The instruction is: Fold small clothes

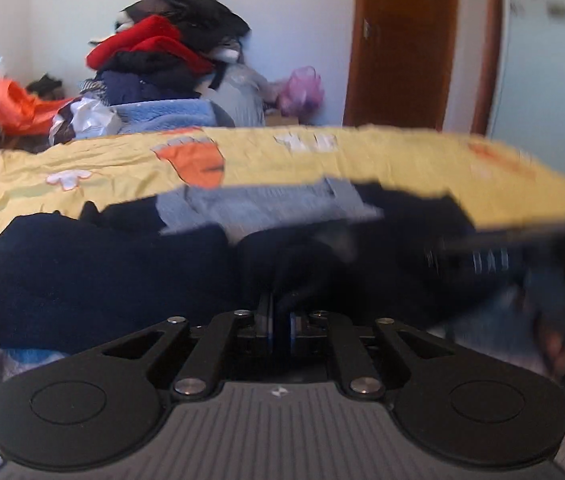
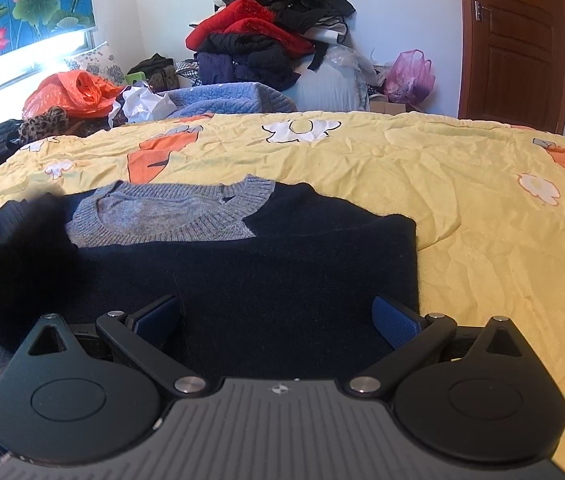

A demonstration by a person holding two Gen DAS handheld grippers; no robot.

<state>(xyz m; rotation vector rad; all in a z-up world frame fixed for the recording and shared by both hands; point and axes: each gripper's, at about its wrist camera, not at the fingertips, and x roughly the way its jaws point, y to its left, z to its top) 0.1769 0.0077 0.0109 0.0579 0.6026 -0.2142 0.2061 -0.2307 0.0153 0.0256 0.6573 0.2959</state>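
Observation:
A navy knit sweater (image 2: 282,272) with a grey collar (image 2: 170,216) lies flat on the yellow quilt (image 2: 462,200). My right gripper (image 2: 278,316) hovers open over the sweater's lower part, and its blue pads (image 2: 396,320) stand wide apart with nothing pinched. In the left wrist view, which is motion-blurred, my left gripper (image 1: 281,312) is shut on a bunched fold of the navy sweater (image 1: 82,272). The grey collar (image 1: 250,204) shows beyond it. A blurred dark mass (image 2: 22,248) at the sweater's left side covers the sleeve there.
A tall pile of red and black clothes (image 2: 266,28) stands beyond the bed, with a blue blanket (image 2: 222,98) in front of it. An orange bag (image 2: 70,92) lies at the left, and a pink bag (image 2: 410,72) sits near the brown door (image 2: 522,40). Bare quilt extends to the right.

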